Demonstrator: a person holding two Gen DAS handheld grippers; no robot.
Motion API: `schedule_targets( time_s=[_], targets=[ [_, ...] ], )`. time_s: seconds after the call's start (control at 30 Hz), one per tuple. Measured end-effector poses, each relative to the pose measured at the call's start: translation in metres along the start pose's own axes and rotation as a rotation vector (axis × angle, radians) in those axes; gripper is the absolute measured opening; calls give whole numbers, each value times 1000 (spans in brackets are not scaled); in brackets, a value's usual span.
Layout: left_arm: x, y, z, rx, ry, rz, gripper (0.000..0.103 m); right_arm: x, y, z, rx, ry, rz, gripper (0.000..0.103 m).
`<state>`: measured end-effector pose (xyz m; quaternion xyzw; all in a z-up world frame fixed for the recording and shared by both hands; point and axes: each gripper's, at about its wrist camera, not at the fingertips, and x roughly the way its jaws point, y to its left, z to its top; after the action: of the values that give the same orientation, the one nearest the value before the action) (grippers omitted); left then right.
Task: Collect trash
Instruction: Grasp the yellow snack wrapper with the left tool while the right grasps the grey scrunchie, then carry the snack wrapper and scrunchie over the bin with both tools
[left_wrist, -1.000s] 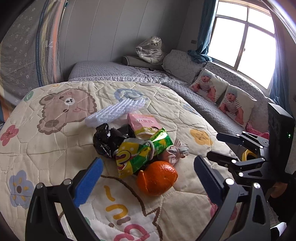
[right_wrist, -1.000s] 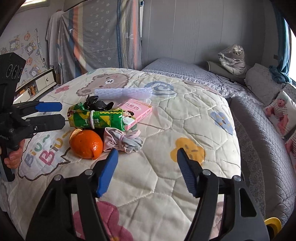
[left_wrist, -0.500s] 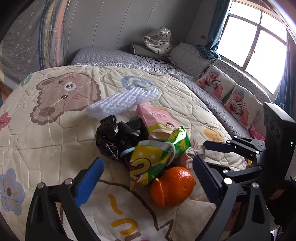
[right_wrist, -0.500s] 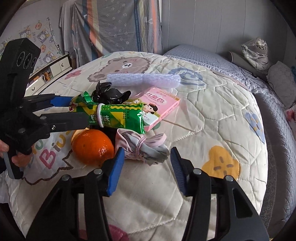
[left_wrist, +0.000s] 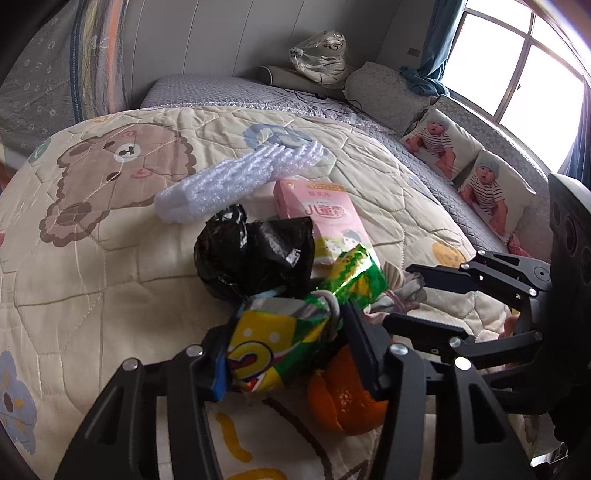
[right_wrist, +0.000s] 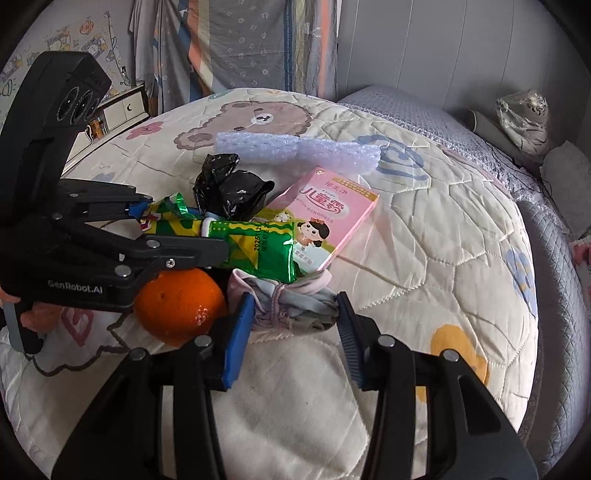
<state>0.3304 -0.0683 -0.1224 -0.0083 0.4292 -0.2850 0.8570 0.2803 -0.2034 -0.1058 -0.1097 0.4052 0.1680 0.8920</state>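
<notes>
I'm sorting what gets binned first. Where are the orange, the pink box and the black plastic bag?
orange (right_wrist: 179, 304): right wrist view, on its bare front skin.
pink box (right_wrist: 325, 214): right wrist view, on its printed top face.
black plastic bag (left_wrist: 255, 254): left wrist view, on its crumpled middle.

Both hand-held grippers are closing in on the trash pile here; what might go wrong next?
1. The left hand-held gripper, jaws closing on the green snack packet, might drag the black bag lying against it.
2. The right hand-held gripper, closing around the tied cloth bundle, may nudge the orange beside it.
</notes>
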Motion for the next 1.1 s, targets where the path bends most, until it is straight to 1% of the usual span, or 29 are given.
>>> schedule_targets(
  time_s=[0.1, 0.17, 0.23, 0.37, 0.43, 0.5, 0.53, 0.57, 0.7, 0.83, 1.1],
  targets=[
    [0, 1, 1, -2, -5, 0, 41, 2, 0, 4, -3, -3, -6, 38],
    [-3, 1, 2, -4, -12, -5, 37, 0, 1, 5, -9, -13, -10, 34],
    [-8, 2, 2, -9, -22, -15, 34, -3, 0, 8, 0, -27, -5, 28],
    [-18, 6, 5, -20, -42, -34, 26, -5, -4, 11, 20, -29, -1, 25],
    [-22, 7, 5, -19, -51, -40, 24, -8, -3, 12, 25, -40, -1, 22],
    [-27, 7, 6, -27, -61, -49, 21, -14, -2, 14, 25, -60, -9, 21],
    [-29, 7, 6, -28, -66, -48, 20, -16, -2, 15, 28, -68, -11, 8],
    [-30, 7, 6, -30, -70, -49, 19, -19, -2, 16, 30, -76, -14, 6],
    [-39, 4, 6, -27, -89, -47, 16, -28, -1, 19, 21, -98, -41, 5],
    [-49, 5, 6, -39, -108, -42, 15, -31, -5, 18, 45, -97, -48, 5],
    [-73, 6, 2, -47, -143, -35, 15, -63, -3, 23, 41, -165, -87, 5]
  ],
)
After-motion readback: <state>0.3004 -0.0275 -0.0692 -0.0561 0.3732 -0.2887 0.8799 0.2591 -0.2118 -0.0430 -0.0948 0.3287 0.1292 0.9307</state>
